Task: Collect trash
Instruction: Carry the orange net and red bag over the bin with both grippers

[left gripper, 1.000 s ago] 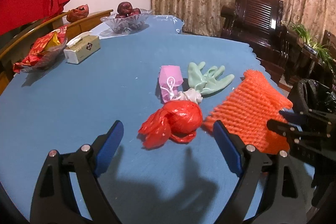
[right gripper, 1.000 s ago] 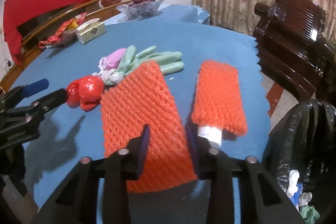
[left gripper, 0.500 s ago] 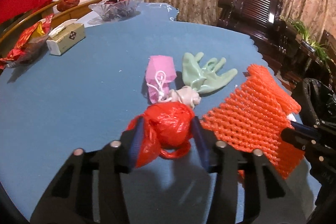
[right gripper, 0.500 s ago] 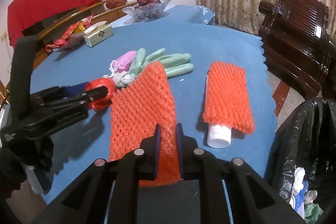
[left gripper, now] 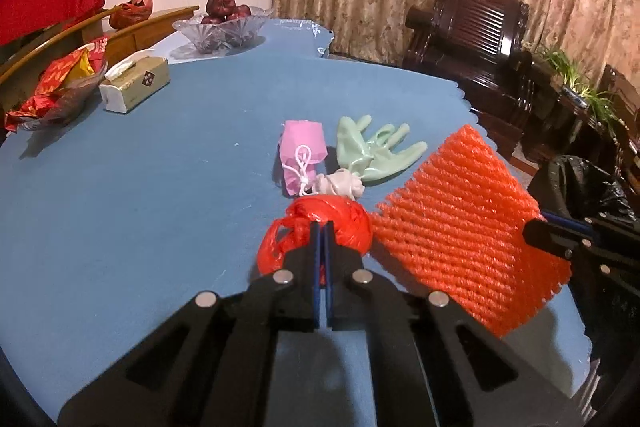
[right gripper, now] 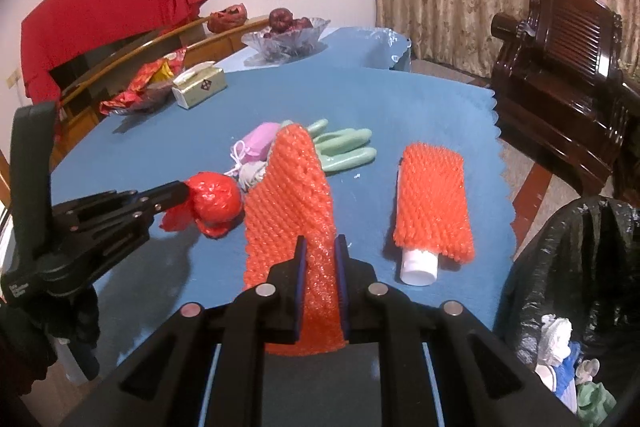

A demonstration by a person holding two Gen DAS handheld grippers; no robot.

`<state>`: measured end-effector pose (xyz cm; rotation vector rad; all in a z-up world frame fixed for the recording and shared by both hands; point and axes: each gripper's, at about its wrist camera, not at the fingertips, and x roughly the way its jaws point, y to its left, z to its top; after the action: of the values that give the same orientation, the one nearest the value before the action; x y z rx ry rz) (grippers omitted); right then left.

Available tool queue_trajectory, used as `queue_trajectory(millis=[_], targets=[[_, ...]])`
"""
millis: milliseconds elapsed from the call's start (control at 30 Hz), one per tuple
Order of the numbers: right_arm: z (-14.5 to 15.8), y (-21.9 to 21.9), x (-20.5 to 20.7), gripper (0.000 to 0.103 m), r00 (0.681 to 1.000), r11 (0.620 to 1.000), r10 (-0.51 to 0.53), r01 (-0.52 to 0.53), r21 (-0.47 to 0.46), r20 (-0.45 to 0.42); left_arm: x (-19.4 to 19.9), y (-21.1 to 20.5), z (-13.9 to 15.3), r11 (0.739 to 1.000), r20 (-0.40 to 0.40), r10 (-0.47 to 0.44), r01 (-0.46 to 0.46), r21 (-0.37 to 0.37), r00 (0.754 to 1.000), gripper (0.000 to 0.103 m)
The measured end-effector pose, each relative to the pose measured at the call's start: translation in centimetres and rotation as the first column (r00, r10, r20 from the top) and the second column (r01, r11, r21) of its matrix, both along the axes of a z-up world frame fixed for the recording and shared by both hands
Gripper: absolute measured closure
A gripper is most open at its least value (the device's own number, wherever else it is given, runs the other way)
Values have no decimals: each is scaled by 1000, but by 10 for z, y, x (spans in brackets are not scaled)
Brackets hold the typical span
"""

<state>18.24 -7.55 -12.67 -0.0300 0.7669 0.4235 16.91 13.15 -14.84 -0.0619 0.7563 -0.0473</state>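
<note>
My left gripper is shut on a crumpled red plastic bag on the blue table; it also shows in the right wrist view with the red plastic bag. My right gripper is shut on an orange foam net sheet, lifting its near edge; the orange foam net sheet shows in the left wrist view too. A pink pouch, a green glove and a white bottle in orange netting lie on the table.
A black trash bag holding rubbish stands off the table's right edge. A tissue box, a glass fruit bowl and red snack wrappers sit at the far left. Dark wooden chairs stand beyond the table.
My left gripper moved forward and closed on the red plastic bag. My right gripper closed on the orange foam net sheet and lifted its near edge.
</note>
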Motion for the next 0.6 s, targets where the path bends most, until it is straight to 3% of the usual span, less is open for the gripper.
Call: queue_trajectory(millis=[600], targets=[[39, -19, -26, 90, 996, 998, -63, 61, 26, 60, -32, -25, 47, 999, 71, -50, 49, 16, 996, 102]])
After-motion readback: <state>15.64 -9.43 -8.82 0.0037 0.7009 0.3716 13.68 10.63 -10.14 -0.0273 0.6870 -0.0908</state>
